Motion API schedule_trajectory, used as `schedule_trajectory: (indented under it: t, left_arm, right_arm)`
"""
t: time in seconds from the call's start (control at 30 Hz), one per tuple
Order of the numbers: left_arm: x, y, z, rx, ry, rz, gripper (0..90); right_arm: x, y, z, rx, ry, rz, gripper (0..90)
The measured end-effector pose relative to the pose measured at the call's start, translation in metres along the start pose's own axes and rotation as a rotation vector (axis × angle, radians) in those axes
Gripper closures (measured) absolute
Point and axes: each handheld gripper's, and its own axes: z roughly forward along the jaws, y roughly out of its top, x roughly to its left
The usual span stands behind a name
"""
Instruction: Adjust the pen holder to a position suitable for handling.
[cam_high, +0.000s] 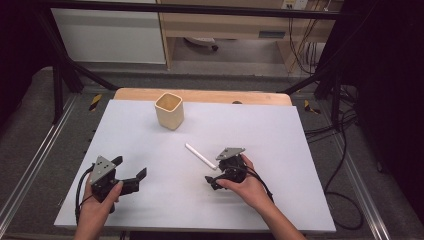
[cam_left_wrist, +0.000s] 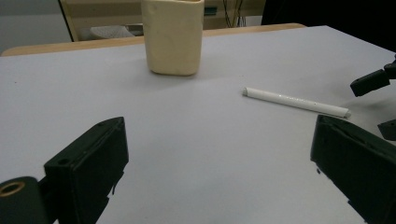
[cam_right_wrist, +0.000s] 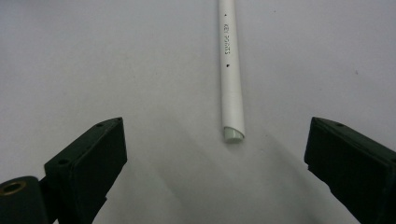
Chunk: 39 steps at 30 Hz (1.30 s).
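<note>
A white pen-like stick (cam_high: 200, 155) lies flat on the white table (cam_high: 280, 140), slanting from upper left to lower right. A cream square cup (cam_high: 169, 110) stands upright near the far edge. My right gripper (cam_high: 214, 173) is open just off the stick's near end, nothing between its jaws. In the right gripper view the stick (cam_right_wrist: 232, 70) runs away from me, its end lying ahead of the open right gripper (cam_right_wrist: 215, 126). My left gripper (cam_high: 131, 167) rests open at the front left. From the left gripper (cam_left_wrist: 219, 126) I see the cup (cam_left_wrist: 173, 37) and the stick (cam_left_wrist: 296, 101).
The table's wooden far edge (cam_high: 200, 95) shows behind the white surface. Black frame bars and cables (cam_high: 345, 150) flank the table. The right gripper's jaw tips (cam_left_wrist: 371, 83) show at the right edge of the left gripper view. Open white surface lies between the two hands.
</note>
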Motion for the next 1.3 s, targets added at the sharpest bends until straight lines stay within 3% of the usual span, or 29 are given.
schedule_trajectory:
  t: [0.63, 1.17, 1.3]
  left_arm:
    - [0.0, 0.0, 0.0, -0.002, -0.003, 0.002, 4.4]
    - [-0.001, 0.0, 0.001, 0.002, -0.004, 0.006, 4.6]
    - [-0.001, 0.0, 0.002, 0.001, -0.004, 0.008, 4.6]
  right_arm:
    - [-0.003, 0.003, 0.008, -0.11, -0.029, 0.021, 28.9]
    - [-0.005, 0.006, 0.018, -0.108, -0.039, 0.031, 34.6]
    - [-0.006, 0.005, 0.02, -0.103, -0.031, 0.028, 39.8]
